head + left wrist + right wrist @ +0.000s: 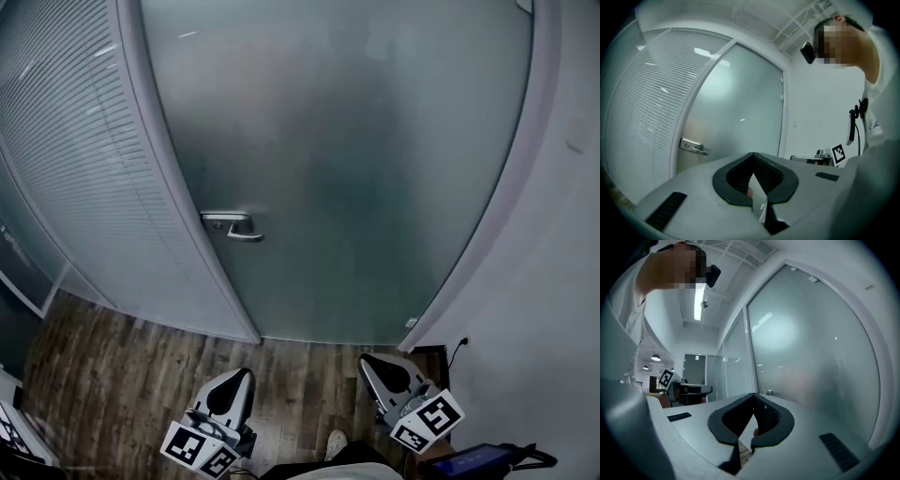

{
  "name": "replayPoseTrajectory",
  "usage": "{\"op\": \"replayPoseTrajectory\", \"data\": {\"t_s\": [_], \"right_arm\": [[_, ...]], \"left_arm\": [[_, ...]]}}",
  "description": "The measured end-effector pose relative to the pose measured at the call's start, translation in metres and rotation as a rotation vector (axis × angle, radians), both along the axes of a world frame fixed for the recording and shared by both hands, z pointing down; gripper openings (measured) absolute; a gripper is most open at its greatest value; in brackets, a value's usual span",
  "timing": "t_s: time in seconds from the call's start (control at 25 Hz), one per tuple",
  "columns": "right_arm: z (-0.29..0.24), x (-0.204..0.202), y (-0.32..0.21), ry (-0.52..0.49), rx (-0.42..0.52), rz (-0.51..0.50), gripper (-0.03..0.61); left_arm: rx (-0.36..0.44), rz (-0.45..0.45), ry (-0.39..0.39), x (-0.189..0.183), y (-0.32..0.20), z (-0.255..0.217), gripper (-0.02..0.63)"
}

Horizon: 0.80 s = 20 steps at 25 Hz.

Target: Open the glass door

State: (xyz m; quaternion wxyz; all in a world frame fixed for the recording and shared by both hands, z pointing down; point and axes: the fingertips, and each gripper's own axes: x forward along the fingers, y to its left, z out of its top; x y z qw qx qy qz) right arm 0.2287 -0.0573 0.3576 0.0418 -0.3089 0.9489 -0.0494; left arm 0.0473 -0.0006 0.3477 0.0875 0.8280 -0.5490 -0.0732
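Left gripper (236, 377): it is low in the head view and points toward the door. In its own view the two dark jaws meet at the tips, and nothing is between them.
Right gripper (377, 367): it is beside the left one and apart from it, and it also points toward the door. Its jaws are pressed together and it carries nothing.
Glass door (356, 169): frosted glass, standing in front of both grippers and well apart from them. It seems to sit closed in its frame, but the wide lens makes the edges hard to judge.
Handle (234, 226): a metal lever at the left edge of the door. It is ahead of the left gripper and a little to that gripper's left. Neither gripper touches it.
Slatted glass wall (66, 141): to the left of the left gripper and beyond it, joining the door on the handle side.
White wall (553, 281): close on the right of the right gripper.
Socket (462, 343): low on the white wall, just beyond the right gripper, with a dark cable hanging from it.
Floor (122, 375): dark wood planks below both grippers, reaching to the foot of the door.
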Motion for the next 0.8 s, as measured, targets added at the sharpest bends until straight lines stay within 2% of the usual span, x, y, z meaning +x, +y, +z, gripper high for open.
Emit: {"op": "replayPoseTrajectory", "data": {"t_s": [0.16, 0.4, 0.6, 0.8], "right_arm": [[0.001, 0.001, -0.052, -0.014, -0.017, -0.012, 0.002], [0.008, -0.019, -0.091, -0.006, -0.034, -0.051, 0.002], [0.013, -0.045, -0.118, 0.013, -0.044, -0.036, 0.002], [0.012, -0.086, -0.15, 0.043, -0.036, 0.007, 0.002]], "left_arm": [[0.007, -0.014, -0.011, 0.005, -0.045, -0.007, 0.0], [-0.001, -0.023, -0.021, -0.009, -0.09, -0.007, 0.0], [-0.002, 0.01, -0.022, -0.035, -0.125, -0.002, 0.0], [0.009, 0.056, -0.031, -0.081, -0.171, -0.001, 0.0]]}}
